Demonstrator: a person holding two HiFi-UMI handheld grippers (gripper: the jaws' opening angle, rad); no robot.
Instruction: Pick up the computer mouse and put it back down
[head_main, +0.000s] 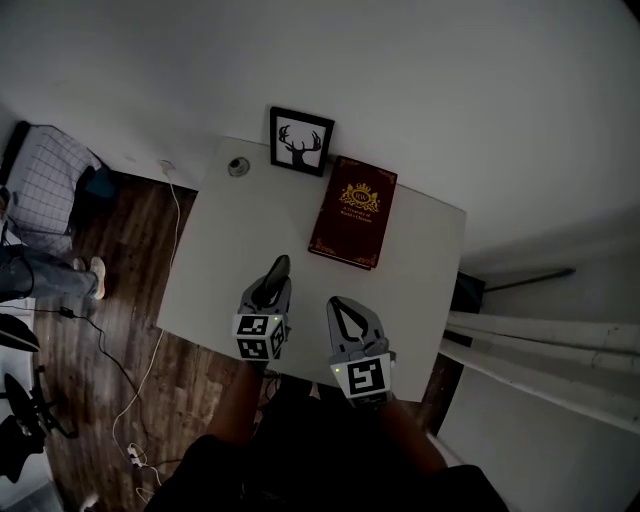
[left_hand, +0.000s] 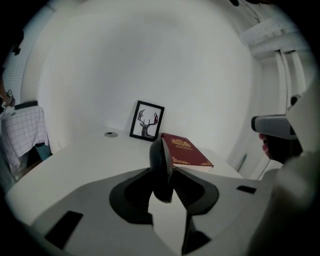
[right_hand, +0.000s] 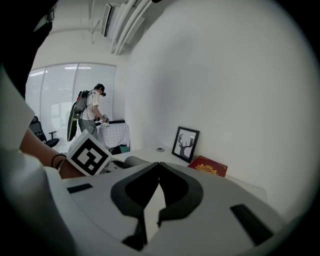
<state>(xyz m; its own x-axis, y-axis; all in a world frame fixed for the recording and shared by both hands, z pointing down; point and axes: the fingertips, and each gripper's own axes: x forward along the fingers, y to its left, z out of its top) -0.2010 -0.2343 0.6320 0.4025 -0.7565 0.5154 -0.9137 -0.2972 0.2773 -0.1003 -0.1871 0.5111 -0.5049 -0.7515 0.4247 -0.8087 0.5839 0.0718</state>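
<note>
Nearest the head camera, two hand-held grippers reach out over the near edge of a white table (head_main: 225, 270).
- Left gripper (head_main: 268, 300): jaws part-way apart and clamped on the computer mouse (left_hand: 161, 167). The dark mouse stands on its edge between the pads, its long axis pointing away from the person.
- The mouse is over the near-left part of the table. Cannot tell whether it touches the tabletop.
- Right gripper (head_main: 338, 310): jaws fully together, nothing between them. It sits just beside the left gripper.
- Red book (head_main: 353, 211): lies flat beyond the grippers, gilt ornament on the cover.
- Framed deer picture (head_main: 301, 141): upright at the far edge against the wall, just left of the book.
- Round grommet (head_main: 238, 166): set in the tabletop left of the frame.
- A cable (head_main: 160, 340) trails over the wooden floor (head_main: 130, 290) to the left.
</note>
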